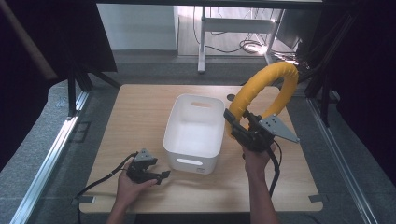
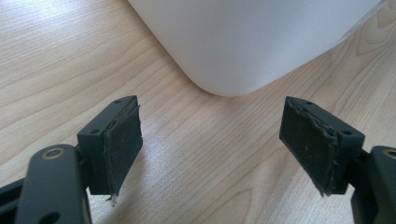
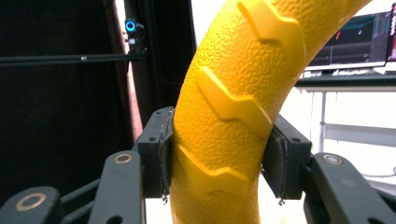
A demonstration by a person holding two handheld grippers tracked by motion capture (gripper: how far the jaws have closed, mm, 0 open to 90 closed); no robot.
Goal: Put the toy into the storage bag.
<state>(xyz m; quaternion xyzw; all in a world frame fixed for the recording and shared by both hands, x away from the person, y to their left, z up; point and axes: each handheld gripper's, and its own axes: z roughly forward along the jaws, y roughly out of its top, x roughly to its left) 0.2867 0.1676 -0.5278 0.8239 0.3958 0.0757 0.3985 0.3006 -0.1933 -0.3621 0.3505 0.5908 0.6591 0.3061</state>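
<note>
The left gripper rests low on the pale wooden table, held in the person's left hand, its jaws spread wide with nothing between them. Just ahead of its pads, in the left gripper view, curves the rounded near corner of the white plastic bin; the gripper stands close to that corner but apart from it. In the high view the bin's rim stands open, with a slot handle cut into each end wall, and what shows of its inside looks bare.

To the right of the bin, the right gripper is raised above the table in the person's right hand, its jaws clamped on the yellow textured rubber ring with raised chevron ridges. The right gripper view shows both pads pressed into the ring's sides. The ring arches up and away from this gripper, clear of the table and beside the bin's right wall rather than over its opening.

As I judge it, the work is about halfway: the ring is picked up and firmly gripped, while carrying it over the bin, lowering and letting go remain.

The ring's lower stretch is hidden behind the right gripper and hand, so whether it forms a full loop I cannot tell. Part of the bin's floor is masked by its near wall.
</note>
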